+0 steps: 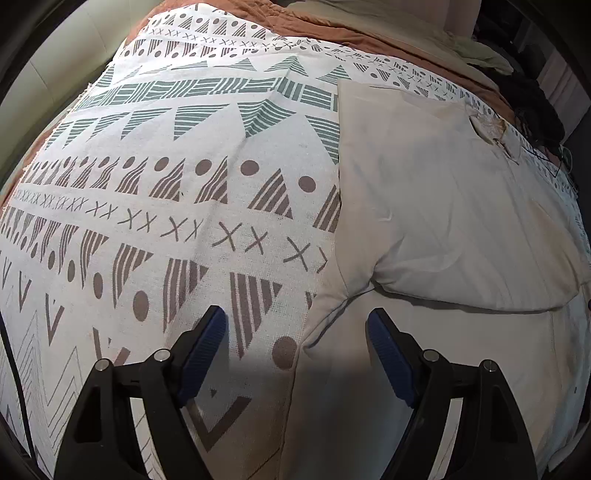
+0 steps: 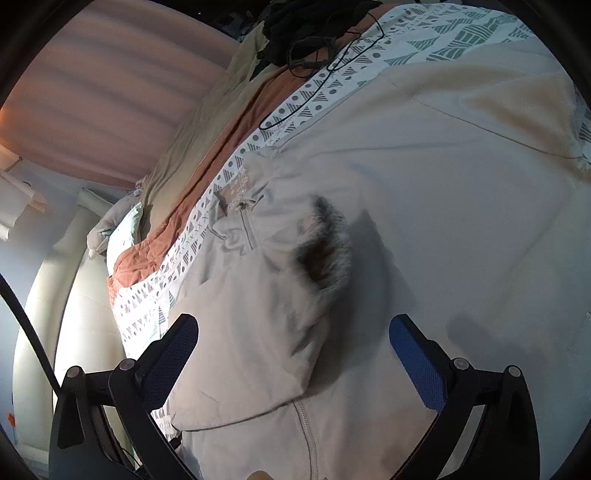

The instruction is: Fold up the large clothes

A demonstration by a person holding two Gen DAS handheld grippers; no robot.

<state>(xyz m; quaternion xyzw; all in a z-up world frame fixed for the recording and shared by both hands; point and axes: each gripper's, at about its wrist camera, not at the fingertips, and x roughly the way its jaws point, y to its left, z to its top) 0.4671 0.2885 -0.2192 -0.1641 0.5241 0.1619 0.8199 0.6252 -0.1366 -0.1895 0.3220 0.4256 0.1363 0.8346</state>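
Two views show one pale garment spread on a patterned bedcover.

From the left wrist camera, the left gripper (image 1: 297, 328) points steeply down with its blue-padded jaws spread apart and nothing between them. Under it lies the edge of the cream garment (image 1: 436, 206), which fills the right half of the view; one part of it is folded over the rest and casts a shadow along its lower edge. The patterned cover (image 1: 166, 177), white with grey and green triangles, dots and crosses, stretches away to the left. A rust-coloured blanket (image 1: 314, 26) borders the cover at the far side.

From the right wrist camera, the right gripper (image 2: 293, 328) also stands wide open, its pads touching no cloth. Between and just beyond the fingers lies a folded-in sleeve (image 2: 258, 325) of the same garment, on top of the body panel. A fur-trimmed edge (image 2: 327, 247) shows near the middle, and a zip runs along the collar area. A thin black cable (image 2: 332, 59) trails across the cover near a dark heap of cloth at the top.
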